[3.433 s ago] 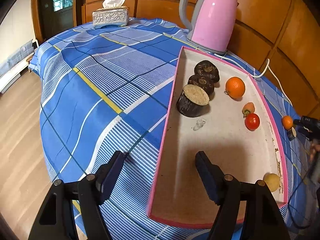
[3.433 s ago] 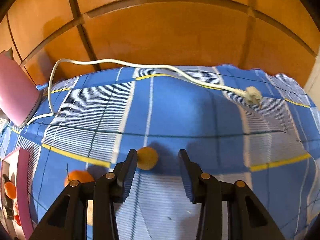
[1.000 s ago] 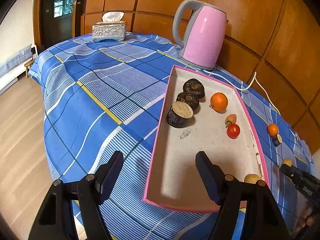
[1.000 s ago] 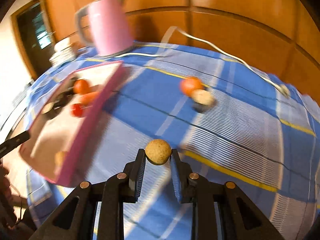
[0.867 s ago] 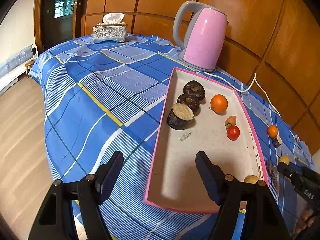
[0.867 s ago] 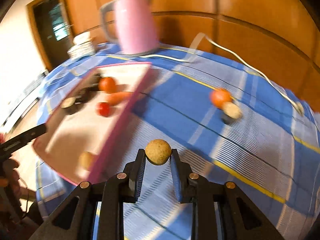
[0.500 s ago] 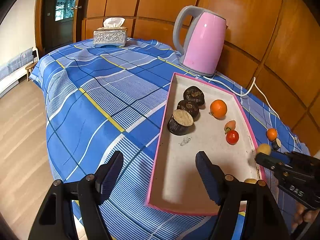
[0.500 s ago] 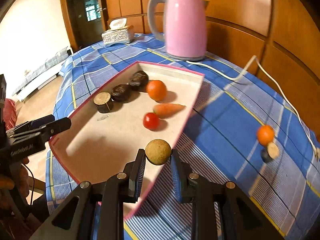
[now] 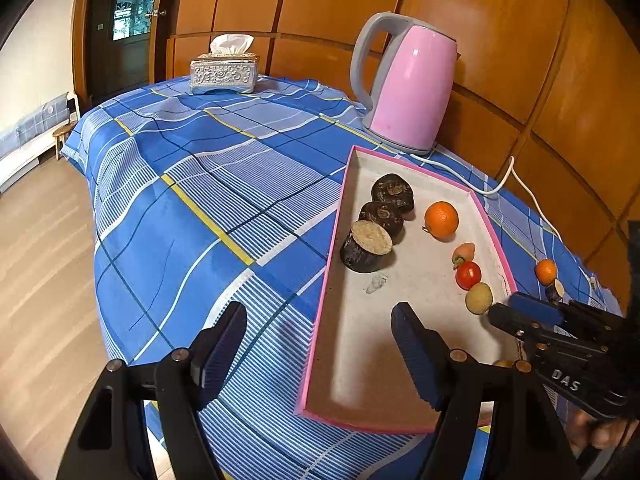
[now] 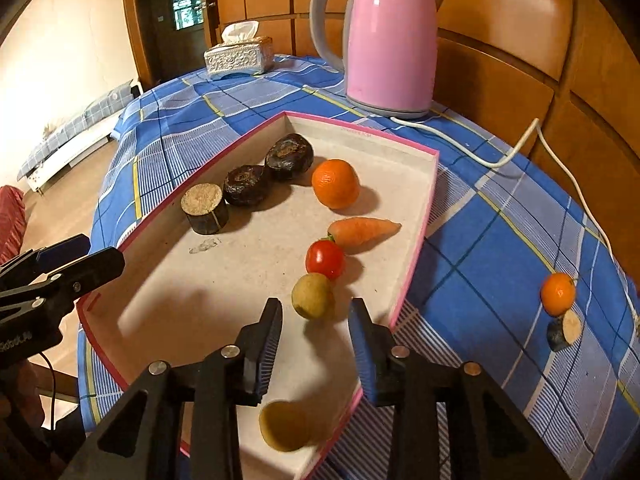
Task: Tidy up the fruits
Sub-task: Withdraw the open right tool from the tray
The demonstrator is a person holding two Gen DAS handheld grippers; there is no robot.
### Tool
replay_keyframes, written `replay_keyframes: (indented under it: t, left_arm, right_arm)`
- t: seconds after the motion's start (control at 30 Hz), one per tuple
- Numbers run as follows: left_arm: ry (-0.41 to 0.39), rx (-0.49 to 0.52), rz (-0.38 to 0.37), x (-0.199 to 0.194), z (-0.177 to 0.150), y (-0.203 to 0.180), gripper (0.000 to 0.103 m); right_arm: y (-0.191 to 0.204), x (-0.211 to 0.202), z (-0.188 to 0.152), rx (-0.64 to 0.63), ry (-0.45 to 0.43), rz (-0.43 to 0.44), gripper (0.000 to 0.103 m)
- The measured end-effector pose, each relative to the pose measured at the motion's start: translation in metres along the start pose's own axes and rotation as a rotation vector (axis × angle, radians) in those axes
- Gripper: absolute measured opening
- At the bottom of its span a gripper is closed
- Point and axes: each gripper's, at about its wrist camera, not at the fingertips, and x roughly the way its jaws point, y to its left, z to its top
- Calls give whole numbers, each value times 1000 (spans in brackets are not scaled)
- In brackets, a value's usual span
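- White letters "DAS" show on the black right tongs [image 9: 516, 312] in the left wrist view; in the right wrist view the left tongs [image 10: 76, 256] carry small white lettering too blurred to read.
- Faint print runs along the tray's [image 10: 416, 240] far inner wall; it cannot be read.
- Pink kettle [image 10: 388, 36] and silver tissue box [image 10: 239, 57] beyond the tray bear no legible label.
- Right tongs [image 10: 314, 320] are opening over the tray's near end; the tan round fruit [image 10: 312, 295] lies on the tray floor just ahead of the tips, between their lines, with neither pad touching it.
- That fruit [image 9: 479, 298] touches or nearly touches the tomato [image 10: 325, 259], with the carrot [image 10: 362, 231] and orange [image 10: 335, 184] farther out.
- A second yellowish fruit [image 10: 285, 424] sits under the right tongs, blurred and partly covered by them; in the left view only a sliver [image 9: 502, 363] shows.
- Left tongs [image 9: 316, 344] stand spread wide with nothing between them, straddling the tray's long pink edge: one finger over the blue cloth [image 9: 192, 208], the other over the tray [image 9: 360, 360].
- Three dark round pieces [image 10: 248, 186] line the tray's left wall.
- Off the tray, to the right of the right tongs, a small orange [image 10: 557, 294] rests against a dark cut piece [image 10: 564, 334] on the cloth.
- Part of a hand [image 9: 596, 432] shows at the frame edge.
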Motion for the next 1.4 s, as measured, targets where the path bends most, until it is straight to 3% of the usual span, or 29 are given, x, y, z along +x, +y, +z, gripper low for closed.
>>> replay_keyframes:
  t: [0.17,0.57,1.4]
  left_arm:
    - [1,6,1,0,-1,-2,75]
    - [1,21,2,-4,-3,-7,76]
    - [-3,94,10,-7,-6,-26,76]
  right_arm:
    - [-11,-18,-9,52,-40,8,35]
    - [-49,-49,-40,177,-66,-117,36]
    - [-230,-113,-181,794,-19,-739,36]
